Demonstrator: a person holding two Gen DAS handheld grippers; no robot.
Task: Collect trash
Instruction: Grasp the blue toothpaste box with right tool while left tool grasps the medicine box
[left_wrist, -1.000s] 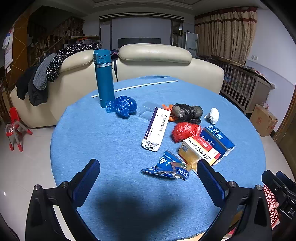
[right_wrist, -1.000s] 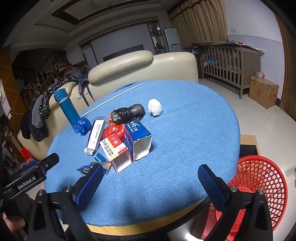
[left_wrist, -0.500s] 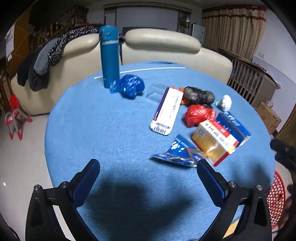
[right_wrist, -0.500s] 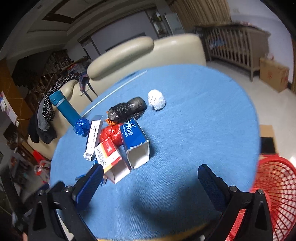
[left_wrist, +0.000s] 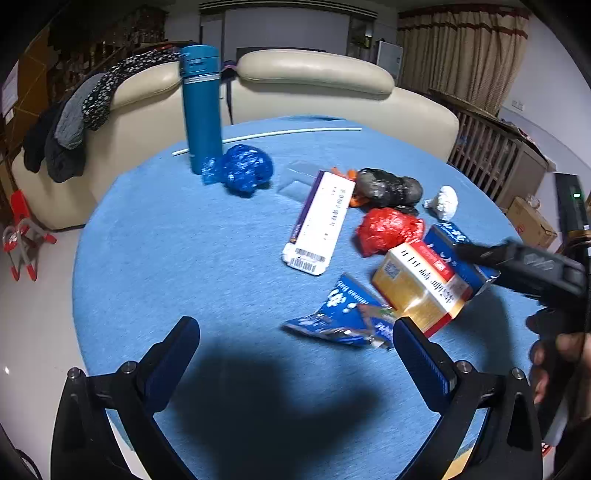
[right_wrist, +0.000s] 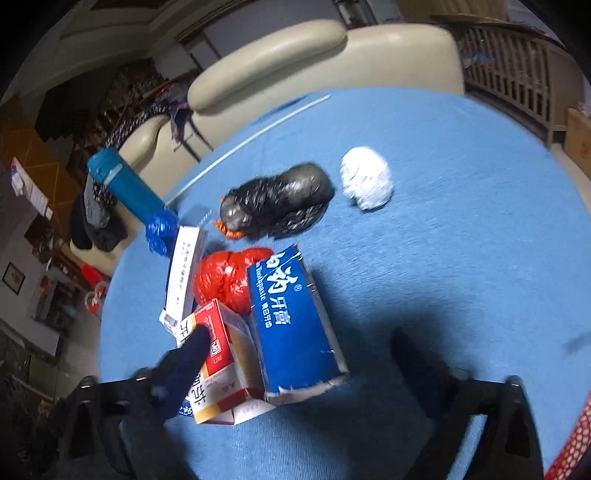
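Observation:
Trash lies on a round blue-clothed table (left_wrist: 184, 258). My right gripper (right_wrist: 299, 339) hangs low over a blue toothpaste box (right_wrist: 291, 321) and a red-and-yellow box (right_wrist: 221, 369). Its jaws are closing with both boxes between them. The left finger overlaps the red-and-yellow box; the right finger stands clear of the blue box. Behind lie a red bag (right_wrist: 221, 277), a black bag (right_wrist: 277, 199), a white paper ball (right_wrist: 365, 177) and a long white box (right_wrist: 183, 273). My left gripper (left_wrist: 295, 328) is open and holds nothing, just short of a blue wrapper (left_wrist: 343, 317).
A teal flask (left_wrist: 201, 107) stands at the back left beside a crumpled blue bag (left_wrist: 243, 170). A thin white rod (left_wrist: 288, 133) lies near the far edge. A red mesh basket (right_wrist: 569, 450) sits on the floor at the right. A cream sofa (left_wrist: 314, 74) stands behind.
My right gripper has swung forward and down over the two boxes, and its jaws have narrowed. My left gripper has dropped a little closer to the table.

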